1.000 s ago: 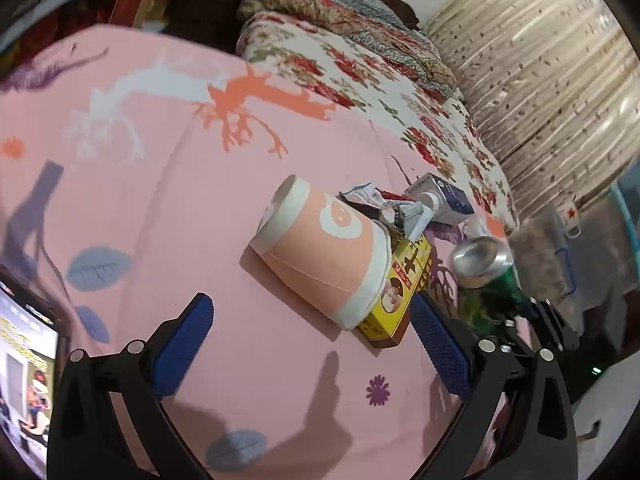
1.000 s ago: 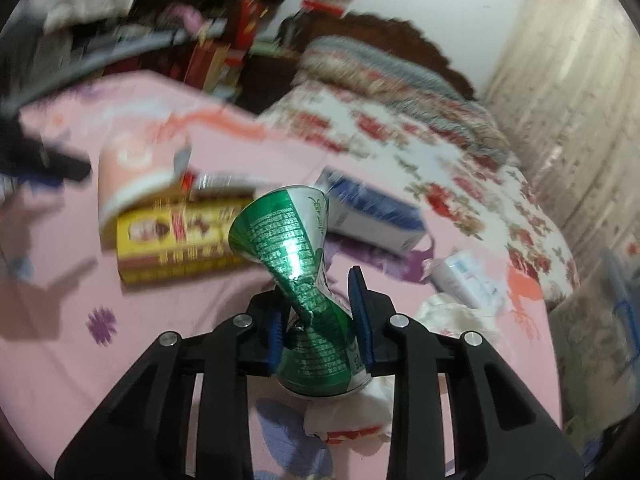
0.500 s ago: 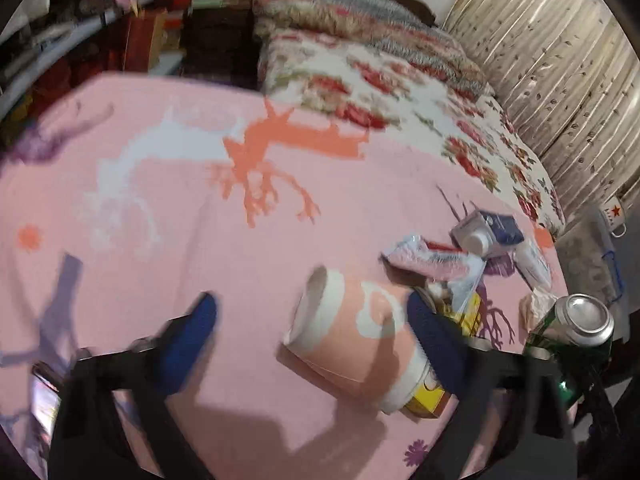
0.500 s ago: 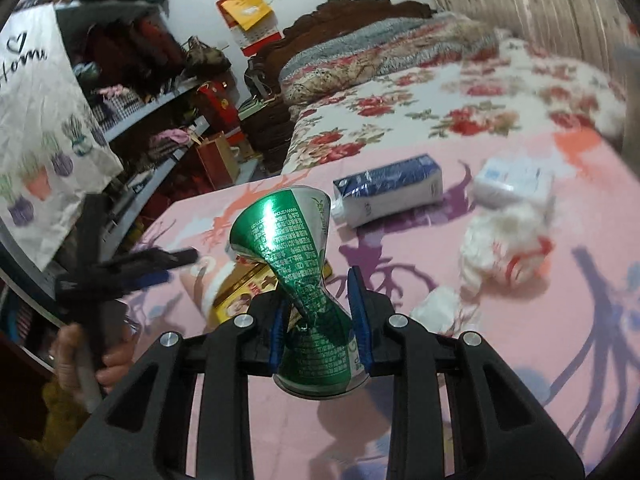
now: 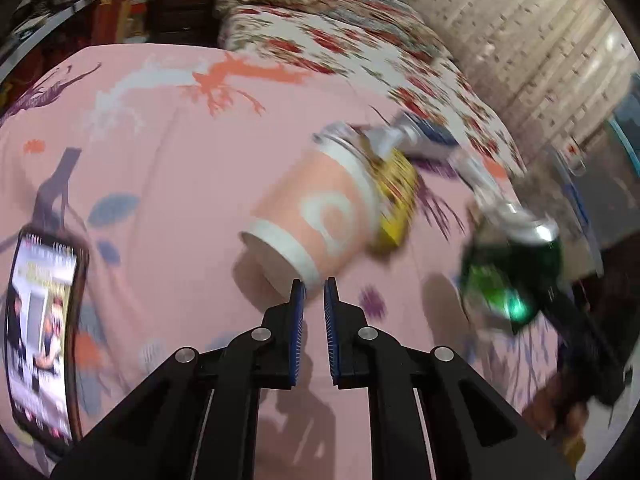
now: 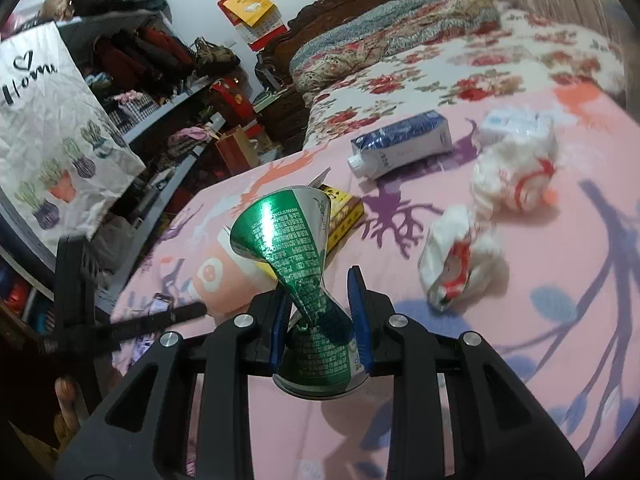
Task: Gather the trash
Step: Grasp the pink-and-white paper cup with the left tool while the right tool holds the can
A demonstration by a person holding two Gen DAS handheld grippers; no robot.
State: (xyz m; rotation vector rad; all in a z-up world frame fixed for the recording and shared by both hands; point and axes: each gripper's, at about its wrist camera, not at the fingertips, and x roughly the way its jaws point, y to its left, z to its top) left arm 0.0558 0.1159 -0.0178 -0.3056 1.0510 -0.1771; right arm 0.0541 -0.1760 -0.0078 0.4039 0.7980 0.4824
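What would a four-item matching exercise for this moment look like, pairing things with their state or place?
Things:
1. green can
2. pink paper cup
3. phone
4. blue-and-white carton

States:
A. lying on its side beside the yellow box
B. screen lit, at the sheet's left edge
C. crushed at the waist, pinched in the right gripper
D. lying flat, cap end pointing left

Pairs: 1-C, 2-A, 3-B, 4-D
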